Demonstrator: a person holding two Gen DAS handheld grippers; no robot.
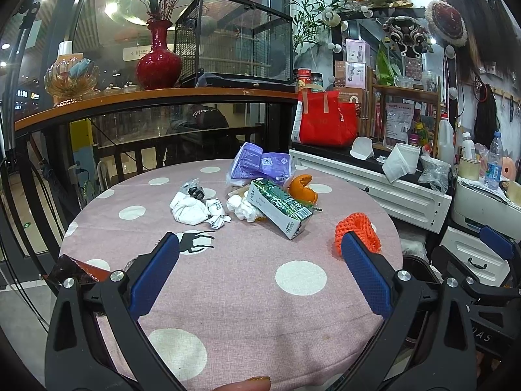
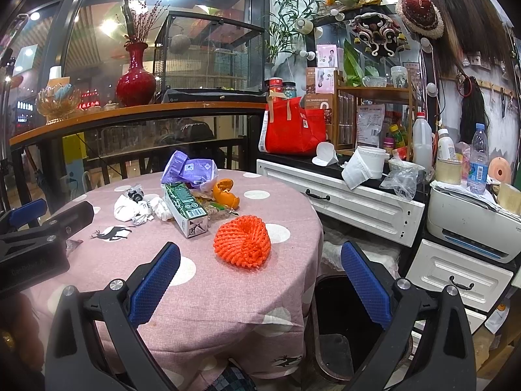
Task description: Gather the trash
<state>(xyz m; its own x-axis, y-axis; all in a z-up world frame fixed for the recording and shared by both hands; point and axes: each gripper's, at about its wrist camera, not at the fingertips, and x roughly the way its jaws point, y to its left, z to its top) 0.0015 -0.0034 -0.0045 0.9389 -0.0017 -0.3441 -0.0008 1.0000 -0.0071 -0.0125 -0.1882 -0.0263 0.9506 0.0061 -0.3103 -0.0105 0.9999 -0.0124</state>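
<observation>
Left wrist view: my left gripper [image 1: 260, 251] hangs over the near half of the round table [image 1: 228, 293], jaws spread wide, nothing between them. Trash sits clustered toward the far edge: green carton [image 1: 276, 207] lying on its side with a barcode label, print too small to read; purple packet [image 1: 260, 164]; crumpled white tissues [image 1: 192, 210]; orange peel [image 1: 302, 189]. Orange foam net [image 1: 358, 228] lies alone near the right edge. Bare cloth between my fingers and the pile.

Right wrist view: my right gripper [image 2: 260, 260] is also spread and empty, straddling the table's right edge, foam net just ahead. Dark bin [image 2: 338, 319] below the edge, partly hidden.
</observation>
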